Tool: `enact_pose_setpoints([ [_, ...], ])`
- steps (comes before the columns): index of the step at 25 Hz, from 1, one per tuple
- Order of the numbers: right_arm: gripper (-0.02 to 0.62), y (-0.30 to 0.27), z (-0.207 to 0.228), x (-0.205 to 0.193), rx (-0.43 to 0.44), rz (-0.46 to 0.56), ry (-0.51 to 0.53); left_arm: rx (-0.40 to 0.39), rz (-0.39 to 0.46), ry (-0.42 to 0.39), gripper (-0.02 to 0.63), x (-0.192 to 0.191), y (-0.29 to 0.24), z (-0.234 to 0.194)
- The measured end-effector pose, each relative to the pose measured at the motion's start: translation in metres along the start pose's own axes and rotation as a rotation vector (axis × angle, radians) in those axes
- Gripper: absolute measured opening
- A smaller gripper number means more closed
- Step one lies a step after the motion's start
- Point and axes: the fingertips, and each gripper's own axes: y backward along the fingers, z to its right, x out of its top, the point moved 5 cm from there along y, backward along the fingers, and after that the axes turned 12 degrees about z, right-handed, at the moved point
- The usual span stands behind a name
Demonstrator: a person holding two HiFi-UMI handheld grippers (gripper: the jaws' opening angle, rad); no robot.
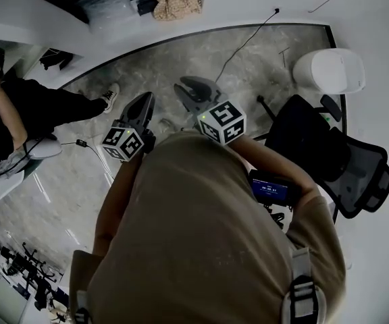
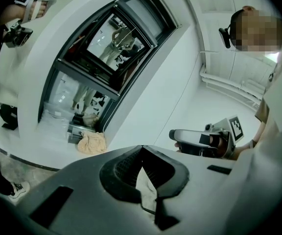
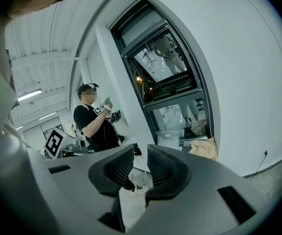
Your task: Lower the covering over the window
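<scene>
Khaki shirt (image 1: pixel 201 235) (grey shoulder straps (image 1: pixel 302 292))

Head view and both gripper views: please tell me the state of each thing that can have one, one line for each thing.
Window: glass uncovered, nothing lowered over it.
Left hand-held gripper: shut, empty.
Right hand-held gripper: open, nothing between its jaws.
Cloth: crumpled, lying at the foot of the window.
Office chair: upright, nobody on it.

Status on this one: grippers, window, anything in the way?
Left gripper shut, empty; right gripper open, empty. Window uncovered, both grippers well short of it. Cloth heaped at its base; another person off to the side.
</scene>
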Motion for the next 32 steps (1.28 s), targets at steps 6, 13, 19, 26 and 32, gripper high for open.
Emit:
enact_pose_setpoints([
  [6,0.074,0.006,0.006,-0.004,0.003,0.003,0.004,-0.003,-0.002,-0.008,0.015,-0.008,-0.007,0.004],
  [13,0.074,0.008,0.009,-0.003,-0.017,0.010,-0.003,-0.007,-0.021,-0.019,0.015,-0.007,-0.011,0.003],
  [19,0.074,0.002,0.003,0.000,-0.005,0.014,0.005,0.009,0.001,-0.045,0.015,0.005,-0.003,0.000],
  [26,0.074,-0.003,-0.001,0.001,0.020,0.007,0.028,0.034,0.024,-0.035,0.015,0.007,0.003,-0.003],
  [32,0.074,0.004,0.001,0.003,0.014,0.014,0.047,0.034,0.018,-0.040,0.015,0.004,0.001,0.001],
])
